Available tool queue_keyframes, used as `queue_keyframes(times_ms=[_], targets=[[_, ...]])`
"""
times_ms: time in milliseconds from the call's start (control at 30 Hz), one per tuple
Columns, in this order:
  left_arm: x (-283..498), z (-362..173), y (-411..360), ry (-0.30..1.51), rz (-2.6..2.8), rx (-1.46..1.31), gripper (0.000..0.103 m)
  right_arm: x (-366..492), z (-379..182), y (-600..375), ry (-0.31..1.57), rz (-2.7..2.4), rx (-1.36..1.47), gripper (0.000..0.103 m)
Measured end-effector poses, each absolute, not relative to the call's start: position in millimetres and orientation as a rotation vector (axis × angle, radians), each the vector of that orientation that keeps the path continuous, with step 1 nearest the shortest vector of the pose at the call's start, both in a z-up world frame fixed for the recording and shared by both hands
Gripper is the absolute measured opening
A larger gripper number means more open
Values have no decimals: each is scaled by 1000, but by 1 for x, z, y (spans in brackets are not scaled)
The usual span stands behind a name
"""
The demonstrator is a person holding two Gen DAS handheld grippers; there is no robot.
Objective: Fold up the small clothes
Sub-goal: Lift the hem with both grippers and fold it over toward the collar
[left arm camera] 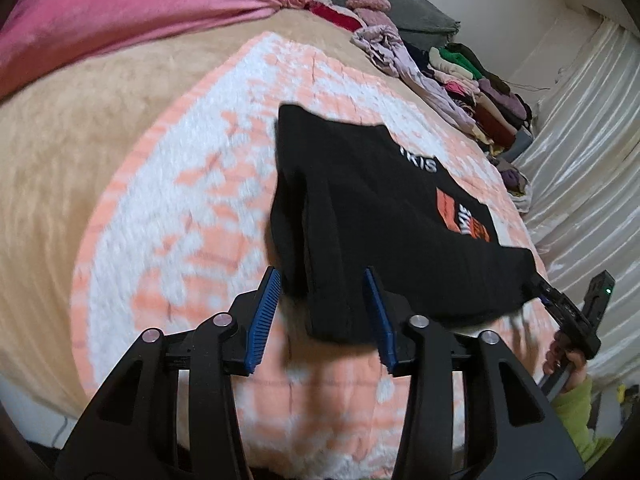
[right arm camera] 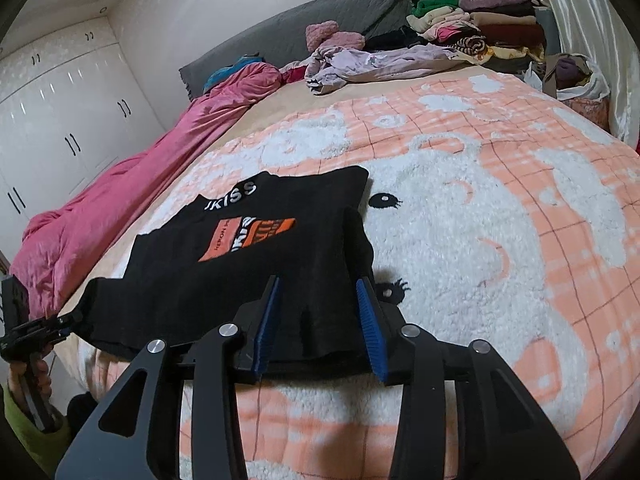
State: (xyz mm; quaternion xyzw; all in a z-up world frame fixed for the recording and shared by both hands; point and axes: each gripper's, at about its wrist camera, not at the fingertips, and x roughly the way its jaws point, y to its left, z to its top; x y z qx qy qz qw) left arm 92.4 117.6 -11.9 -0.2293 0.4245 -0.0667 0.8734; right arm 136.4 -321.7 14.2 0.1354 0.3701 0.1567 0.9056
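1. the black shirt [right arm camera: 248,264], with its orange print facing up, lies on the peach-and-white blanket [right arm camera: 500,240] of the bed, its near hem lifted off the surface between the two tools.
2. the left gripper [left arm camera: 322,316] shows its blue pads spread wide in its own view, with a shirt corner hanging in the gap; from the right wrist view that same tool appears at the far left edge with the cloth's corner drawn to its tip, so whether it is pinching there i cannot tell.
3. the right gripper [right arm camera: 318,328] likewise has its jaws spread in its own view, the hem draped between them; the left wrist view shows its tip meeting the other shirt corner, grip unclear.
4. risk: if either corner is only draped, lifting could let it slide out and the shirt would collapse crooked.
5. risk: the plush blanket may drag the hem and bunch the fold.
6. only the right wrist view shows the wardrobe [right arm camera: 60,120]; both show the clothes pile [right arm camera: 472,28] and the pink quilt [left arm camera: 120,8].
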Motion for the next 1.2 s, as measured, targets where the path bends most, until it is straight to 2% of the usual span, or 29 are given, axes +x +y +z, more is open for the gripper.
queue_keyframes(times_ms=[100, 200, 233, 267, 333, 733, 1200], targets=[[92, -17, 112, 904, -130, -457, 37, 135, 12, -318, 774, 326, 264, 37], [94, -17, 105, 904, -134, -437, 36, 133, 11, -313, 775, 335, 238, 23], [95, -17, 102, 902, -130, -422, 30, 133, 11, -311, 774, 332, 223, 16], [96, -16, 100, 902, -122, -409, 25, 133, 11, -310, 774, 331, 215, 13], [100, -13, 97, 900, -99, -375, 6, 134, 12, -308, 773, 334, 208, 11], [156, 30, 114, 846, -191, -491, 4, 191, 50, -314, 692, 352, 241, 9], [239, -1, 154, 956, -75, -672, 6, 298, 26, -311, 790, 193, 273, 9]])
